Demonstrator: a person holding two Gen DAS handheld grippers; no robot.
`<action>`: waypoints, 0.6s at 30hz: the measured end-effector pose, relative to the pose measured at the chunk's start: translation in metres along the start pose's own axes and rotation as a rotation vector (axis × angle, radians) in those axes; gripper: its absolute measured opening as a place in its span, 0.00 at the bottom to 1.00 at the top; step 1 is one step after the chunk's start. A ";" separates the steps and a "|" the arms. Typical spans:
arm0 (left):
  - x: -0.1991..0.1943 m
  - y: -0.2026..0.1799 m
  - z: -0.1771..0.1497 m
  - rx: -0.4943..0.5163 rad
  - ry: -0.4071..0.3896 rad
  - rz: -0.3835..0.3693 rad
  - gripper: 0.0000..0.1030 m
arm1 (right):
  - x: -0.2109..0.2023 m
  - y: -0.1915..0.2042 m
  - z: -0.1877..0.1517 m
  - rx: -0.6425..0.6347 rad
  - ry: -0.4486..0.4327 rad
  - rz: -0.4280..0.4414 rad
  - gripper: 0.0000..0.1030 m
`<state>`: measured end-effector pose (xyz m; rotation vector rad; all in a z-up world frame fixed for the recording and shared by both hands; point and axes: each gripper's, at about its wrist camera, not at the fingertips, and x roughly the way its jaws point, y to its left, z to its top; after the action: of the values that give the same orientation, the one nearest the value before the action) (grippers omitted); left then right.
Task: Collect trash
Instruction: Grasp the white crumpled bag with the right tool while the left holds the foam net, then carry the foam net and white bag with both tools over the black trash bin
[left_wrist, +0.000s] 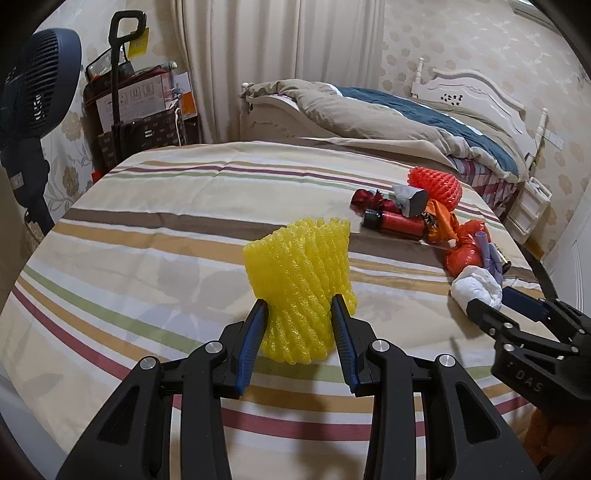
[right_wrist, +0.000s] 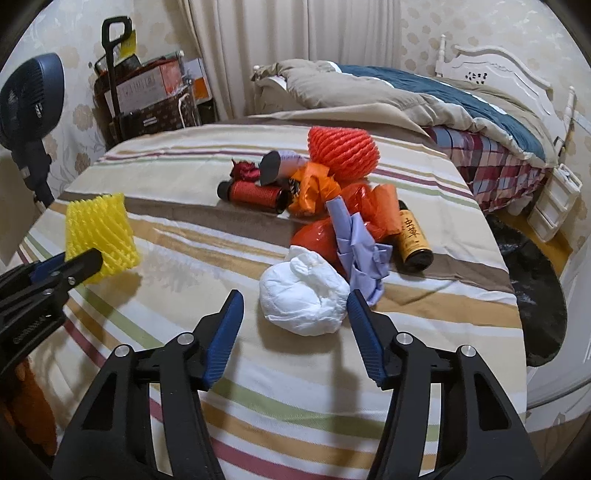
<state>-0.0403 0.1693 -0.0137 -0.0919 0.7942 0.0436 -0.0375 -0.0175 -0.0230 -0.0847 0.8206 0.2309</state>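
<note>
A yellow foam fruit net (left_wrist: 299, 266) is pinched between the blue pads of my left gripper (left_wrist: 299, 306), just above the striped tablecloth (left_wrist: 147, 258). The right wrist view shows that net (right_wrist: 99, 225) and the left gripper (right_wrist: 74, 260) at the left edge. A crumpled white paper wad (right_wrist: 303, 295) lies between the jaws of my right gripper (right_wrist: 293, 295). The right pad is at the wad's edge, the left pad stands apart from it. Behind the wad sits a pile: purple glove (right_wrist: 358, 240), orange plastic bag (right_wrist: 314, 188), red roll (right_wrist: 255, 194), orange foam net (right_wrist: 343, 155), yellow-labelled bottle (right_wrist: 412, 236).
The round table's edge (right_wrist: 517, 295) drops off to the right onto a dark floor patch (right_wrist: 535, 277). A bed with bedding (left_wrist: 406, 110) stands behind the table. A dark fan (left_wrist: 37, 92) and a cart of boxes (left_wrist: 140, 99) stand at the back left.
</note>
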 end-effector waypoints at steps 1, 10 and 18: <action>0.001 0.001 -0.001 -0.003 0.002 -0.002 0.37 | 0.002 0.002 0.000 -0.011 0.001 -0.014 0.52; 0.002 0.002 -0.004 -0.014 0.006 -0.028 0.37 | -0.001 0.005 0.000 -0.025 -0.015 -0.017 0.35; -0.008 -0.005 -0.005 0.000 -0.010 -0.038 0.37 | -0.021 0.006 -0.004 -0.035 -0.053 -0.002 0.34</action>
<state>-0.0491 0.1638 -0.0117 -0.1063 0.7825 0.0083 -0.0554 -0.0154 -0.0101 -0.1116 0.7634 0.2452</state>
